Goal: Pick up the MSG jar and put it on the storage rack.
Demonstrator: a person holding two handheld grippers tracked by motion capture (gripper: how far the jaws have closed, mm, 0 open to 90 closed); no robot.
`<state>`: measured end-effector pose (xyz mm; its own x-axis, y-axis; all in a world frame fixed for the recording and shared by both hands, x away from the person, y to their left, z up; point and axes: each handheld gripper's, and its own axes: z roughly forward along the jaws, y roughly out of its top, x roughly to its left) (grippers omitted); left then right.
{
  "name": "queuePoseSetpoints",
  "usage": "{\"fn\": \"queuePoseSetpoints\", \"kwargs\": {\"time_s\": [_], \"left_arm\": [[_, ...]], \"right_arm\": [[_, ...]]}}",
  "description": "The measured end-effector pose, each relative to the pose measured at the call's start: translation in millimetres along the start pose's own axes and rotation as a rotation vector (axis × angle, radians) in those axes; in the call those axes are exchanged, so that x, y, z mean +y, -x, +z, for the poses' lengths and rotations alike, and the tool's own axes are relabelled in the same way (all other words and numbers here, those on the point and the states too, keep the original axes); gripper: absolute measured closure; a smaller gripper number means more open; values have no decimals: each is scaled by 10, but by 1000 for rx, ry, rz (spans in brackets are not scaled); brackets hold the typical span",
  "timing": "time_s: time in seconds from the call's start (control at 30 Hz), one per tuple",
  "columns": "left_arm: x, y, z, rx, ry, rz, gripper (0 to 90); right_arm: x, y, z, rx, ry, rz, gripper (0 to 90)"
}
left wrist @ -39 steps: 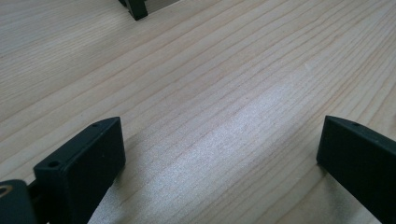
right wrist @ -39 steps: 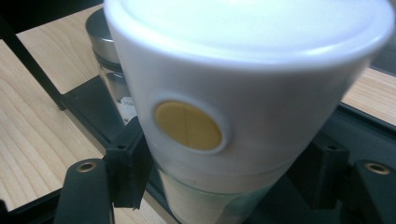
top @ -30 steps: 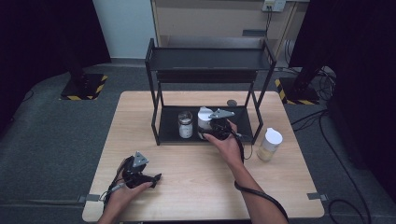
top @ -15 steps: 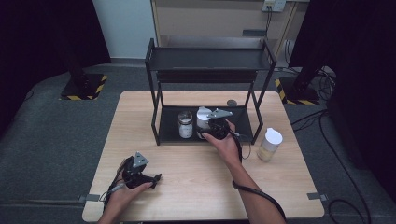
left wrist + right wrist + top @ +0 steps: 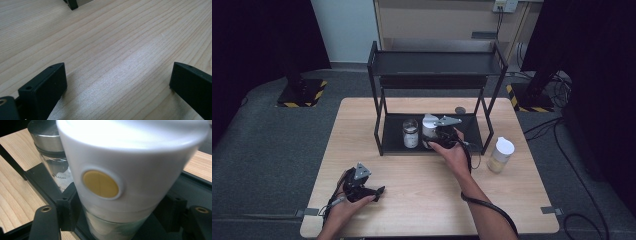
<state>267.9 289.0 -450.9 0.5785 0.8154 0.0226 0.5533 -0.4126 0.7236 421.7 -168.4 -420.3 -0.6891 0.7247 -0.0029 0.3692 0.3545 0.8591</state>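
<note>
Glass under a broad white plastic cap makes the jar (image 5: 125, 177) a stiff, smooth and probably slippery thing, top-heavy in look and breakable if it tips. It stands on the lower shelf of the black metal rack (image 5: 432, 70), just right of a smaller clear jar (image 5: 410, 133) with a steel lid. The right gripper (image 5: 438, 136) has its fingers (image 5: 68, 207) closed on the jar at the line where the cap meets the glass body, one finger on each side. I judge that a fair place to hold: the cap's lower edge gives a lip against sliding, though a grip lower on the glass would steady the weight better. The cap is round, matte and carries a yellow disc (image 5: 100, 184) on its side. A third jar (image 5: 501, 154), pale with a white cap, stands on the wooden counter (image 5: 422, 210) right of the rack. The left gripper (image 5: 371, 192) rests on the counter well in front of the rack, fingers (image 5: 47, 87) wide apart and holding nothing
</note>
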Motion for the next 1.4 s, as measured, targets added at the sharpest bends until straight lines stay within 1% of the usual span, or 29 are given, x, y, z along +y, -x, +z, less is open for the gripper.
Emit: {"fn": "queuePoseSetpoints", "kwargs": {"time_s": [0.3, 0.73, 0.8, 0.83, 0.87, 0.9, 1.0, 1.03, 1.4], "left_arm": [[-1, 3, -1, 1, 0, -1, 0], [-8, 9, 2, 2, 5, -7, 0], [-4, 6, 0, 2, 2, -3, 0], [-4, 6, 0, 2, 2, -3, 0], [-4, 6, 0, 2, 2, -3, 0], [-4, 7, 0, 2, 2, -4, 0], [-4, 8, 0, 2, 2, -4, 0], [-5, 7, 0, 2, 2, -3, 0], [-5, 8, 0, 2, 2, -4, 0]], "right_arm": [[1, 5, 2, 4, 0, -17, 314], [-11, 24, 3, 10, 4, -19, 312], [-17, 38, 0, 15, 9, -6, 280], [-17, 38, 0, 15, 9, -6, 280], [-4, 27, 6, 14, 9, -15, 216], [7, 24, 11, 16, 6, -16, 194], [20, 23, 15, 22, 6, -15, 169], [25, 18, 14, 19, 4, -14, 147], [-10, 45, -42, 3, -10, -4, 99]]}}
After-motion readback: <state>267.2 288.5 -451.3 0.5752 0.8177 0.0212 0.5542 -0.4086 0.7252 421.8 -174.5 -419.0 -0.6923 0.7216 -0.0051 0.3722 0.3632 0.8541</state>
